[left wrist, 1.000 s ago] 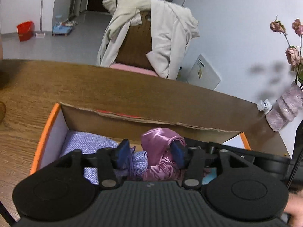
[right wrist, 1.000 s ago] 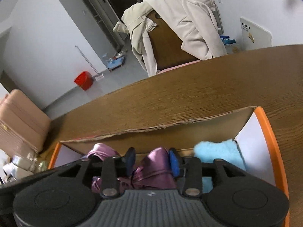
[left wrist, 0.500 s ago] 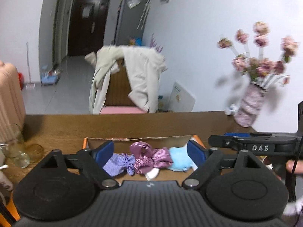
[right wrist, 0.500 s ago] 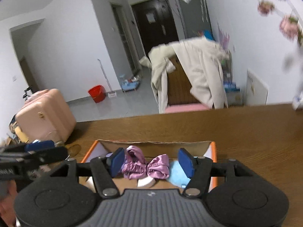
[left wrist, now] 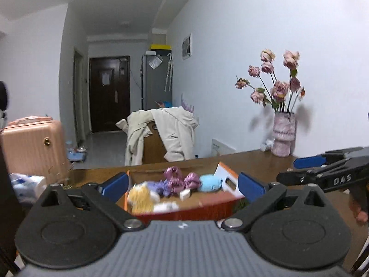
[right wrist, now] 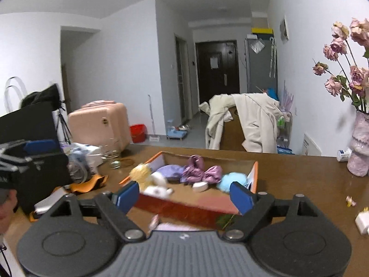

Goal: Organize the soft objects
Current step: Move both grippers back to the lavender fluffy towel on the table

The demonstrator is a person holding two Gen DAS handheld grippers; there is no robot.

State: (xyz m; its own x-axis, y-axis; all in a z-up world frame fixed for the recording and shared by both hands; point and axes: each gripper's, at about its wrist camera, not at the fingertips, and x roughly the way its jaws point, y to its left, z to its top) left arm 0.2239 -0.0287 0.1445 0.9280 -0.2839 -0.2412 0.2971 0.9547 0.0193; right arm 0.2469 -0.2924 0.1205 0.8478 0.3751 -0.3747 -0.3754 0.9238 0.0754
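While both tools point slightly downward over the wooden table (right wrist: 299, 168), the left gripper (left wrist: 182, 184) and right gripper (right wrist: 184, 195) hang side by side, jaws opening wide, nothing between the blue pads. The orange-rimmed box (right wrist: 255, 173) ahead holds the purple satin scrunchie (right wrist: 200, 169), a blue fluffy item (right wrist: 233, 180), a lavender one (right wrist: 171, 170) and a yellow one (right wrist: 140, 173).

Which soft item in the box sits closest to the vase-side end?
The light blue fluffy one, lying against the box's end wall nearest the vase; the purple satin bow and yellow plush lie farther along.
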